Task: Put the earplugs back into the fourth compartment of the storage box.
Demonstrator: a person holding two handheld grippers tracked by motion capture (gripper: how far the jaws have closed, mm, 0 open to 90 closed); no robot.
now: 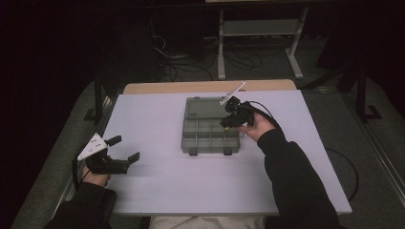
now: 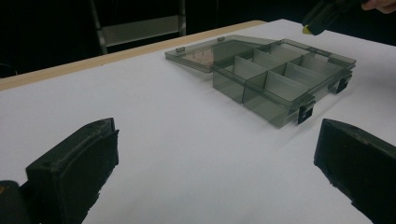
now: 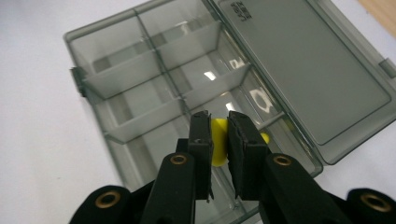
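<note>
Right gripper [image 3: 219,135] hovered over the smoky clear-plastic compartment box [image 3: 116,60], pinching a small yellow piece [image 3: 218,147]; next up, probably lowering into a near-right cell.

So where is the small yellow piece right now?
The small yellow piece is clamped in the right gripper, held above the open grey plastic compartment box, over its compartments nearest the flat-lying lid.

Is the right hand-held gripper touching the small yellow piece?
Touching. In the right gripper view, the right hand-held gripper has both jaws pressed against the yellow piece, which sits clamped between them above the open compartment box.
</note>
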